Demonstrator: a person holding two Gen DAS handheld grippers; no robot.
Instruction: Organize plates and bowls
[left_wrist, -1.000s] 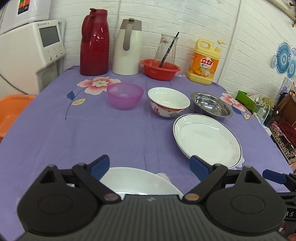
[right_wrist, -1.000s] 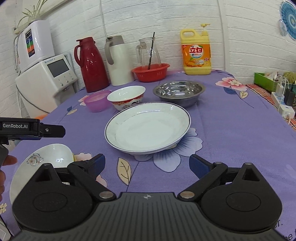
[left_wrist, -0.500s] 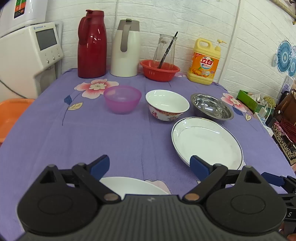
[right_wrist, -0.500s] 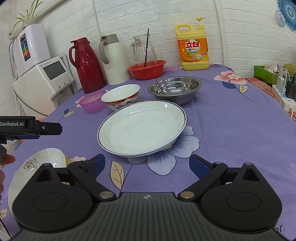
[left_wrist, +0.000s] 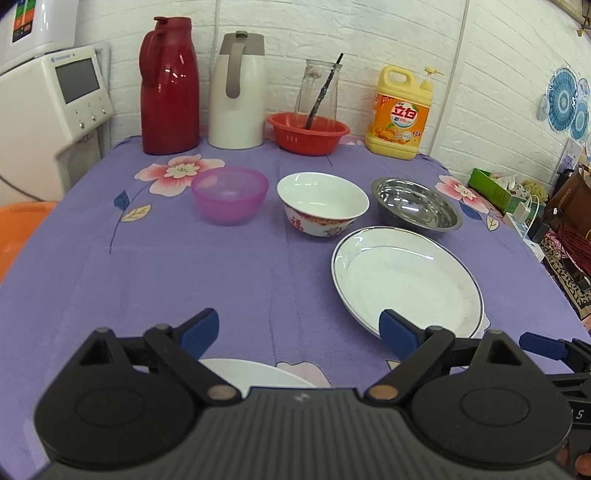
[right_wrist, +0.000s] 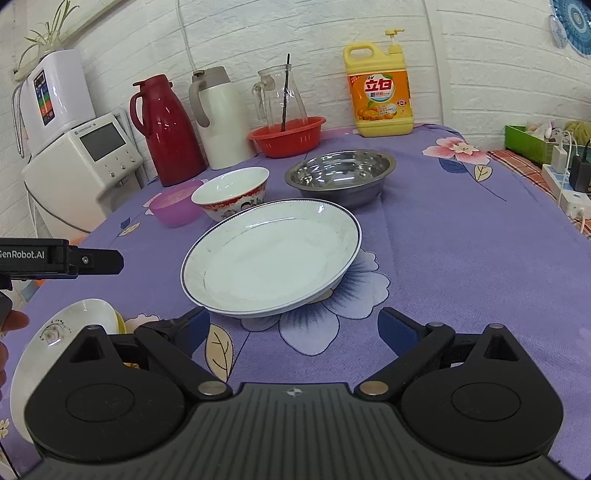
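A large white blue-rimmed plate (left_wrist: 406, 275) (right_wrist: 271, 258) lies on the purple tablecloth. Behind it stand a pink plastic bowl (left_wrist: 229, 194) (right_wrist: 173, 206), a white red-patterned bowl (left_wrist: 322, 206) (right_wrist: 232, 192) and a steel bowl (left_wrist: 415, 208) (right_wrist: 340, 175). A small white plate (left_wrist: 255, 373) (right_wrist: 55, 343) lies near the front edge, partly hidden under my left gripper. My left gripper (left_wrist: 299, 328) is open and empty above it. My right gripper (right_wrist: 293, 326) is open and empty just in front of the large plate.
At the back stand a red thermos (left_wrist: 168, 86), a white thermos (left_wrist: 236, 90), a red basket with a glass jug (left_wrist: 308, 131) and a yellow detergent bottle (left_wrist: 399, 114). A white appliance (left_wrist: 48, 110) is left of the table. Boxes and cables (right_wrist: 561, 162) lie to the right.
Both grippers have drawn back and up a little. The small white plate has slid further under the left gripper's view. Nothing was grasped.
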